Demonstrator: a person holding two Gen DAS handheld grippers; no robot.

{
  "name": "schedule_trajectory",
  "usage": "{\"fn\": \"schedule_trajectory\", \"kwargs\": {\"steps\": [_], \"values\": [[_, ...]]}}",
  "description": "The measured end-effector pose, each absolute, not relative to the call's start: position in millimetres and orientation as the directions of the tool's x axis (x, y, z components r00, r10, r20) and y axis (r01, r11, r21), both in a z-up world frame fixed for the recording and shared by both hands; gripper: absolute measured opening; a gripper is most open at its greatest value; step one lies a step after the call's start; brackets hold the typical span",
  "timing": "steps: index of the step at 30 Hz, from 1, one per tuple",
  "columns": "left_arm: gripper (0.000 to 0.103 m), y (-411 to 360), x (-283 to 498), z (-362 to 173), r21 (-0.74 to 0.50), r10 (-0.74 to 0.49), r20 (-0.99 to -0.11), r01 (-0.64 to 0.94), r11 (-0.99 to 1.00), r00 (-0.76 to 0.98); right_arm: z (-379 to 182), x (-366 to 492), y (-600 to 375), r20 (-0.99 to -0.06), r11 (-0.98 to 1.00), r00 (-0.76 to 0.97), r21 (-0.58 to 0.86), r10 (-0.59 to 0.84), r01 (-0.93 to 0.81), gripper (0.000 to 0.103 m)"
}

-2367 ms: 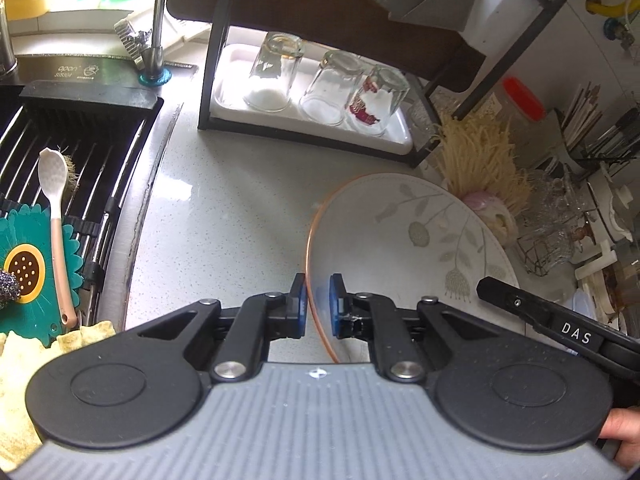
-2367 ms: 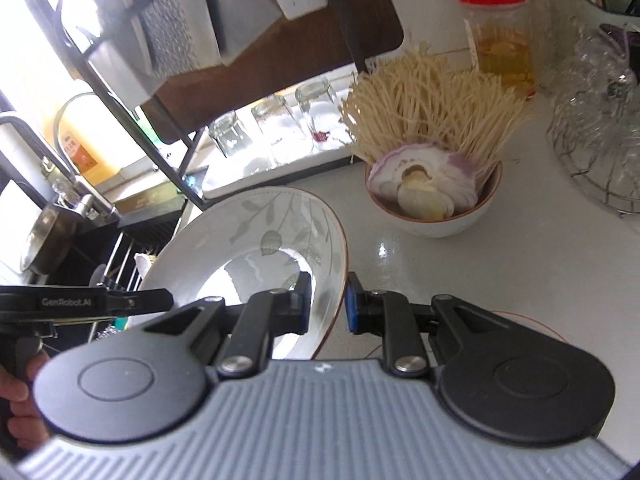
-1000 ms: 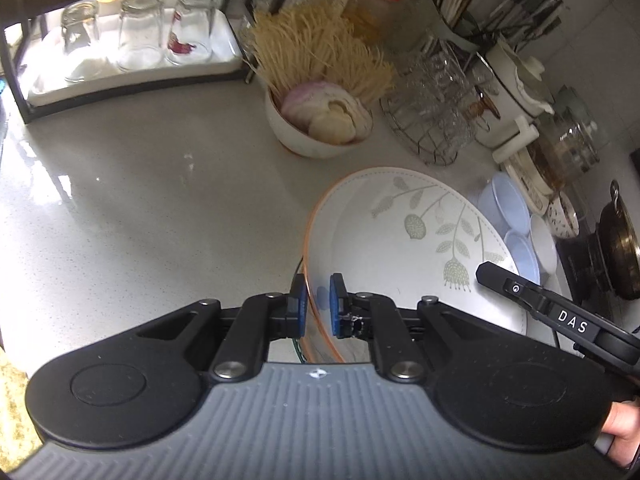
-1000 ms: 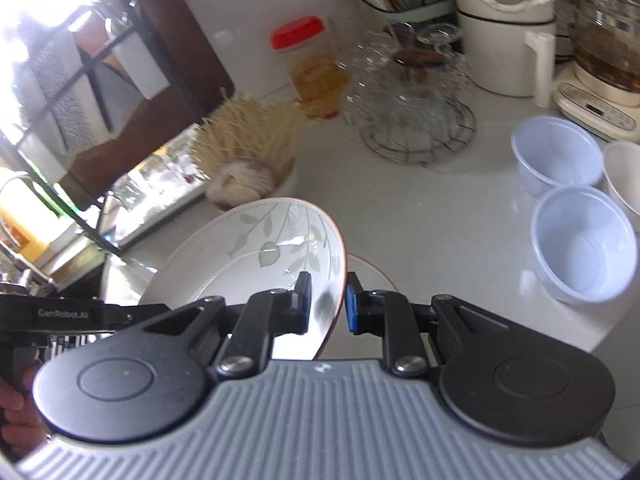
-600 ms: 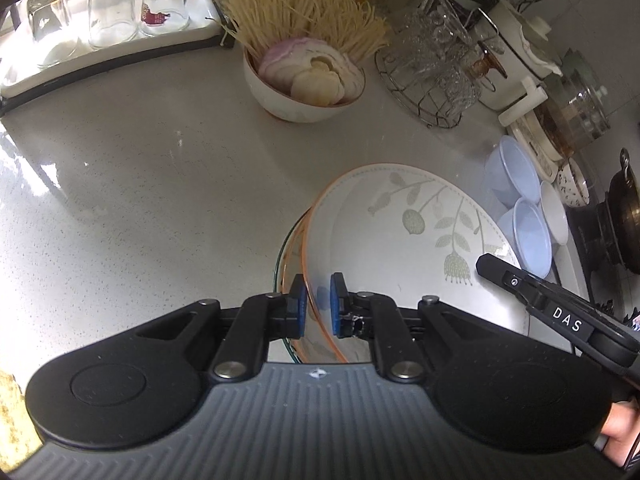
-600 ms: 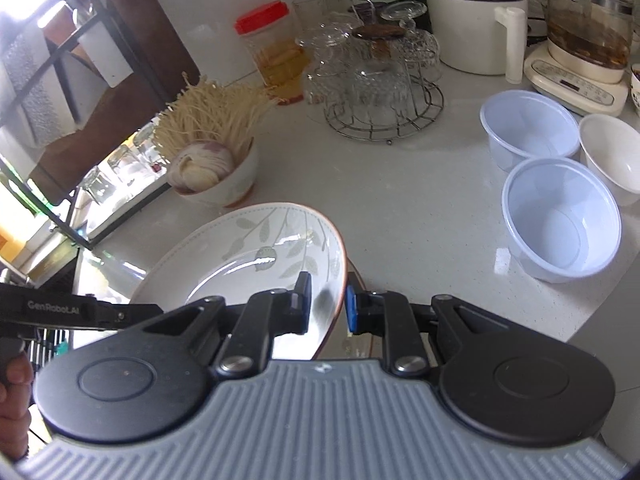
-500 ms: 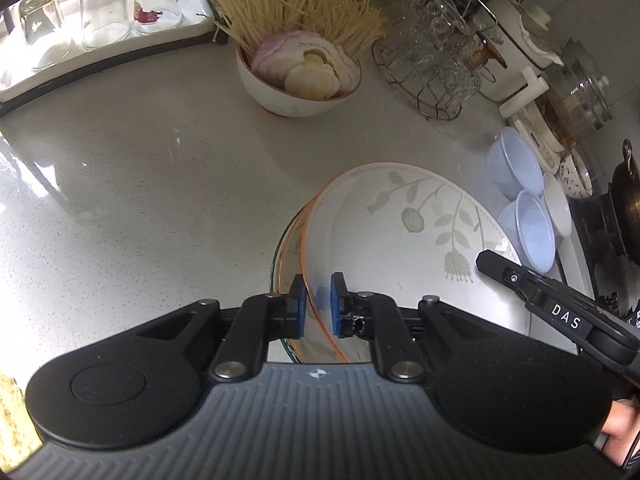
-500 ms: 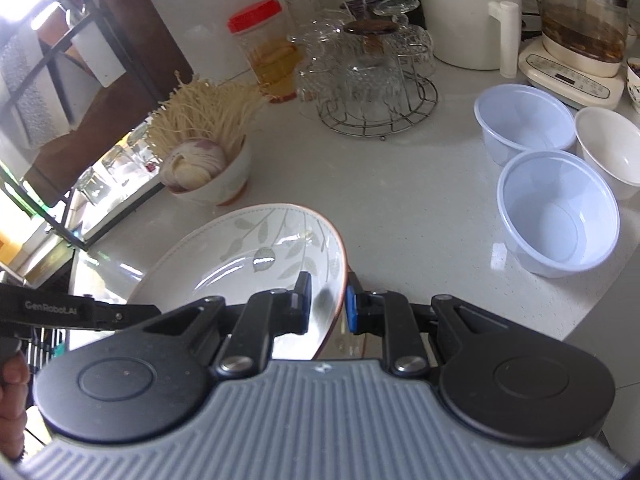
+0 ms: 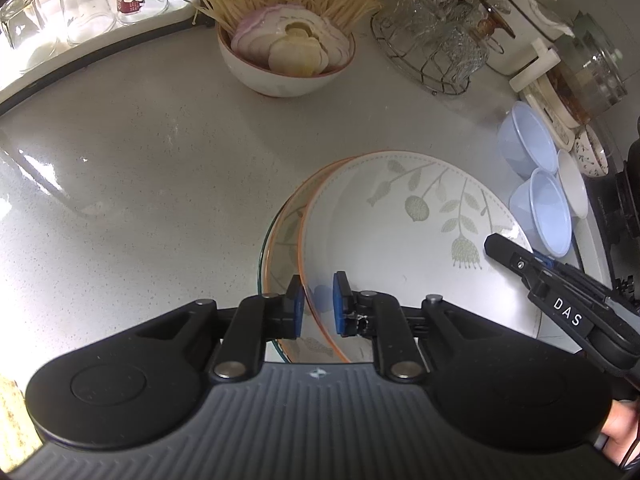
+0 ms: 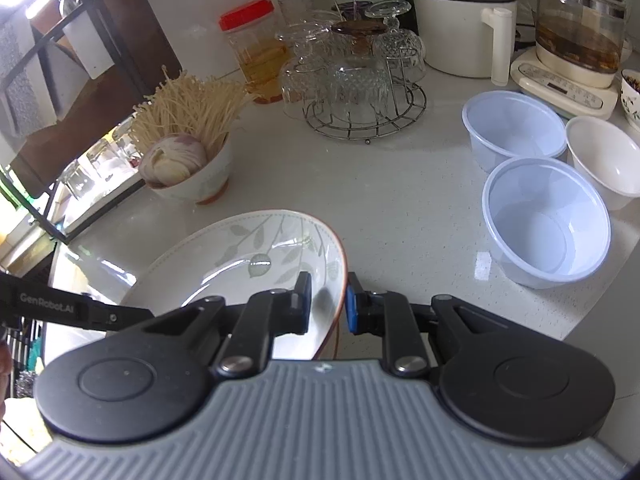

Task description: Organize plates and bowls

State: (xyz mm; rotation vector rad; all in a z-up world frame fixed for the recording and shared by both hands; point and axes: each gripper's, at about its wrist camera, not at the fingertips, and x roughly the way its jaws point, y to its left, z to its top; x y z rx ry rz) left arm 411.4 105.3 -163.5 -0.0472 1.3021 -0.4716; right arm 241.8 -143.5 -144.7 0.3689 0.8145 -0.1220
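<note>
A white plate with a leaf pattern and an orange rim [image 9: 408, 232] is held between both grippers just above a second matching plate [image 9: 286, 220] that lies on the counter. My left gripper [image 9: 316, 308] is shut on the held plate's left rim. My right gripper [image 10: 328, 300] is shut on its right rim; the plate also shows in the right wrist view [image 10: 240, 264]. Two pale blue plastic bowls [image 10: 548, 220] [image 10: 514, 128] and a white bowl [image 10: 604, 160] stand to the right.
A bowl of onion and enoki mushrooms [image 9: 286, 56] stands behind the plates. A wire rack of glass cups [image 10: 356, 80], a red-lidded jar [image 10: 256, 56], a white pot [image 10: 460, 20] and a glass kettle [image 10: 576, 36] line the back. A tray of upturned glasses [image 9: 84, 4] is at far left.
Both grippers have carried the plate from near the sink rightward along the counter and lowered it over the second plate. The blue bowls have come into view.
</note>
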Motion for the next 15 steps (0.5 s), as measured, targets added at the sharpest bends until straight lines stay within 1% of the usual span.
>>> {"fn": "schedule_trajectory", "kwargs": {"steps": [5, 10, 15], "values": [[0.018, 102.7, 411.7, -165.6, -0.269, -0.336, -0.925, 0.316, 0.91, 0.18, -147.8, 242.3, -144.1, -0.732, 0.924, 0.68, 0.286, 0.041, 0.253, 0.02], [0.018, 100.5, 411.1, -165.1, -0.257, -0.323, -0.929, 0.317, 0.913, 0.178, -148.8, 243.6, -138.5, -0.732, 0.938, 0.681, 0.25, 0.019, 0.242, 0.02], [0.018, 99.6, 412.2, -168.0, -0.241, -0.306, -0.936, 0.317, 0.917, 0.173, -152.6, 244.7, -137.4, -0.74, 0.938, 0.672, 0.247, 0.022, 0.242, 0.02]]}}
